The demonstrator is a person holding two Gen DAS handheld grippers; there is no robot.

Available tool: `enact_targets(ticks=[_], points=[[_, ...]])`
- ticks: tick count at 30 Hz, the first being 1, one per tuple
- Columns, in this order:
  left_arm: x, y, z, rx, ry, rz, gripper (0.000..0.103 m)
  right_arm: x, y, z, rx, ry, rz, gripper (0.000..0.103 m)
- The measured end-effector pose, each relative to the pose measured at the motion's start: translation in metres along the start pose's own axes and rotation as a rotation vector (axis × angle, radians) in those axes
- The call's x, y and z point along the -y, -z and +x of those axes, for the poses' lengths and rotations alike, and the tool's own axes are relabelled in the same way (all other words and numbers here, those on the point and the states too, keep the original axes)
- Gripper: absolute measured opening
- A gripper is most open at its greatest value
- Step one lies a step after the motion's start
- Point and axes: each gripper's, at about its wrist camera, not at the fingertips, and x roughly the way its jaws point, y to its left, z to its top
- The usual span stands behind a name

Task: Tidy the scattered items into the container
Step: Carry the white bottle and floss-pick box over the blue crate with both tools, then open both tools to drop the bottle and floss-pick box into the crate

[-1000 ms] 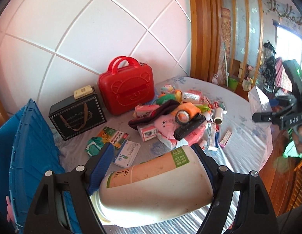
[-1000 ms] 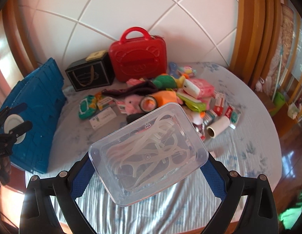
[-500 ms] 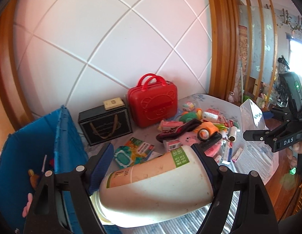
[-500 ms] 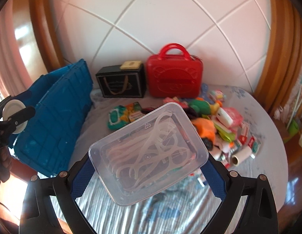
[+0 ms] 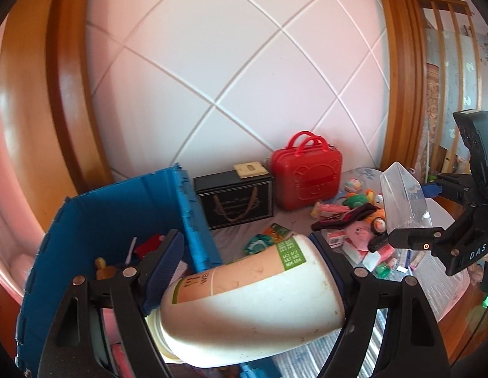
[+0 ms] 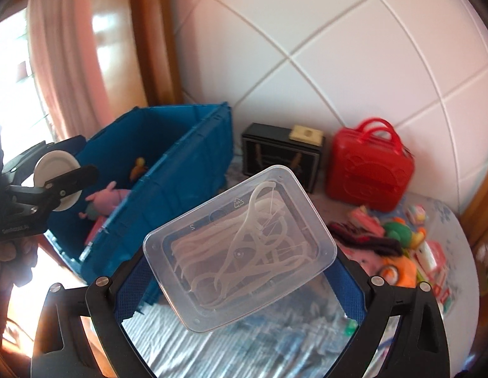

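Now blue crate (image 5: 124, 211) interior visible; bottle (image 5: 250, 299), clear box (image 6: 241, 245) carried nearer.

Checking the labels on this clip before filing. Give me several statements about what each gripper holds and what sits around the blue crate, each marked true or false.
1. The left gripper holds a white bottle lying sideways. True.
2. The right gripper is empty. False: it is shut on a clear plastic box of floss picks.
3. The blue crate already holds a pink plush toy. True.
4. The red case lies inside the crate. False: it stands against the wall, beside the black box.
5. The table is cleared. False: a pile of small items remains.
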Motion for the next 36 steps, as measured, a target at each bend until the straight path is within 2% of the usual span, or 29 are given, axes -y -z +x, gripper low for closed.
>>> enact_targets(ticks=[8, 18, 27, 36], points=[[-0.065, 0.010, -0.020, -0.004, -0.081, -0.040, 0.080, -0.074, -0.037, 0.033, 0.001, -0.089, -0.105, 0.100], [-0.135, 0.025, -0.026, -0.036, -0.149, -0.068, 0.080, -0.150, -0.060, 0.068, 0.002, -0.177, -0.163, 0.100], [-0.184, 0.035, -0.028, -0.055, -0.178, -0.079, 0.080, -0.197, -0.071, 0.095, -0.010, -0.225, -0.175, 0.100], [-0.217, 0.041, -0.025, -0.047, -0.185, -0.111, 0.080, -0.222, -0.072, 0.106, -0.034, -0.228, -0.189, 0.100]])
